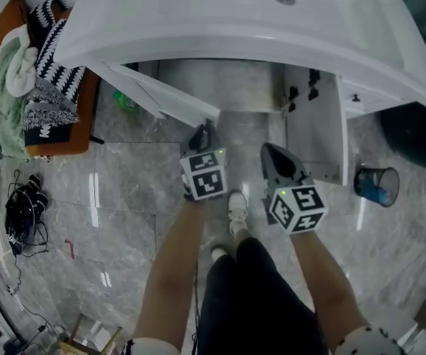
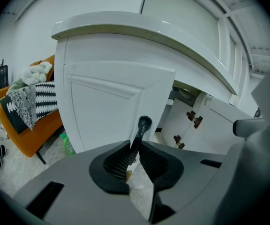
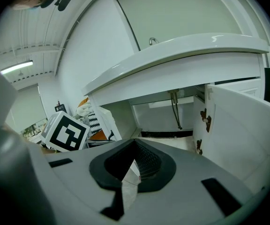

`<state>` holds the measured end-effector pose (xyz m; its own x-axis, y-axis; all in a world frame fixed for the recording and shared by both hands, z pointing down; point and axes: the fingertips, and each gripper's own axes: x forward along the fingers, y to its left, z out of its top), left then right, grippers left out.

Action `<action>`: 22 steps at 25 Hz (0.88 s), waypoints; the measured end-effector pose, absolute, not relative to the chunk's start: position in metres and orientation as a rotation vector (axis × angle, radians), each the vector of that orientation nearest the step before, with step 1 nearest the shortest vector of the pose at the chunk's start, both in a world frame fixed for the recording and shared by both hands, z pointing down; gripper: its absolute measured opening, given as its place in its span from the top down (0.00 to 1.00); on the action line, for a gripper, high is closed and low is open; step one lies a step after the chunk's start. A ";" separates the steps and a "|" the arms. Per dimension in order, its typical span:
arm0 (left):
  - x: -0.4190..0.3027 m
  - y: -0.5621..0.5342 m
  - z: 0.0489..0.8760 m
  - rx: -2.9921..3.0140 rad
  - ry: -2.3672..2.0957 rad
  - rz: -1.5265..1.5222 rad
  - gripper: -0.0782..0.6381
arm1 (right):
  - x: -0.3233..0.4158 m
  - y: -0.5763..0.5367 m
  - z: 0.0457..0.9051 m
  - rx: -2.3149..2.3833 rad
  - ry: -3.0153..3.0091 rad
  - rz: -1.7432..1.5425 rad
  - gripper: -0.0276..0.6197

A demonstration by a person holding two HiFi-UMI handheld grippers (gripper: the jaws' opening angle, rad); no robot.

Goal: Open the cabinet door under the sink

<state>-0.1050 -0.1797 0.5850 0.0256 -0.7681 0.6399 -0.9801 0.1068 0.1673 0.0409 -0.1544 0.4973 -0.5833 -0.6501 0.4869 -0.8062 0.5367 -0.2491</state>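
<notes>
Left cabinet door (image 2: 102,107) stands part-open, held out by the left claw (image 2: 135,145) clamped on its black handle (image 2: 143,125); the right claw (image 3: 135,146), closed and empty, waits beside the open right door (image 3: 238,125).

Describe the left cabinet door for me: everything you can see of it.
The left cabinet door is glossy white with a recessed panel face. It stands upright, swung open from under the sink. A slim black handle near its free edge is clamped between the left gripper's jaws; nothing else touches it.
</notes>
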 end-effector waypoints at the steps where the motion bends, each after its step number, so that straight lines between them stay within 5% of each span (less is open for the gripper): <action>1: -0.106 -0.178 0.585 1.705 -1.787 0.453 0.81 | 0.040 -0.153 0.497 1.199 -2.443 0.649 0.94; 22: -0.106 -0.168 0.583 1.680 -1.840 0.453 0.83 | 0.032 -0.146 0.491 1.154 -2.462 0.609 0.94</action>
